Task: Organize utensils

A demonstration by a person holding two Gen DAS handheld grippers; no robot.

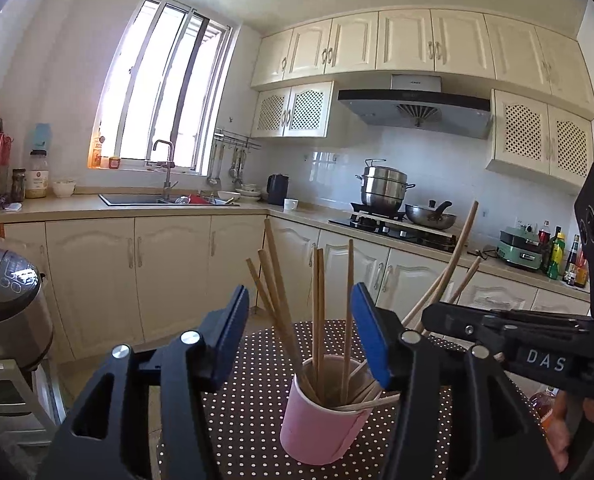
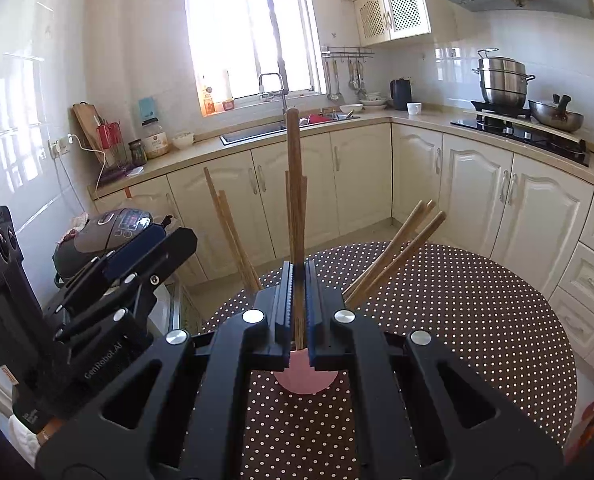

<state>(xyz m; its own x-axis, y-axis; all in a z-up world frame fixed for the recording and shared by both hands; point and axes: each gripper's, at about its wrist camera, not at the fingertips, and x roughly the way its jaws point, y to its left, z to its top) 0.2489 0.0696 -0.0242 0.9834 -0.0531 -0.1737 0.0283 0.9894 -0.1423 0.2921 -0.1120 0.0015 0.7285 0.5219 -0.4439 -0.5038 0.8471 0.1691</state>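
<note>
Pink paper cup [image 1: 321,416] stands upright on a round counter [image 2: 477,320] covered w/ a dark brown cloth w/ small white dots. Cup is a plain smooth cylinder, slightly wider at the rim. Inside it are several wooden chopsticks [image 1: 317,312]: thin, straight, light brown sticks, long axis mostly near vertical, tops fanning out to left and right. Two more lean strongly to the right, past the rim side.

Left hand-held gripper [image 1: 301,332] is black plastic w/ blue flat pads; its jaws are apart, one on each side of the cup and sticks, and the pads press on nothing.

Right hand-held gripper [image 2: 298,312] has its ribbed pads closed on a darker wooden chopstick pair [image 2: 295,200]. This pair points straight up, long axis vertical, lower end going down toward the cup just under the jaws. From the right wrist view the cup is mostly hidden; only a pink curve shows.

Behind: cream cabinets, steel pots on the stove, a sink under the window.
</note>
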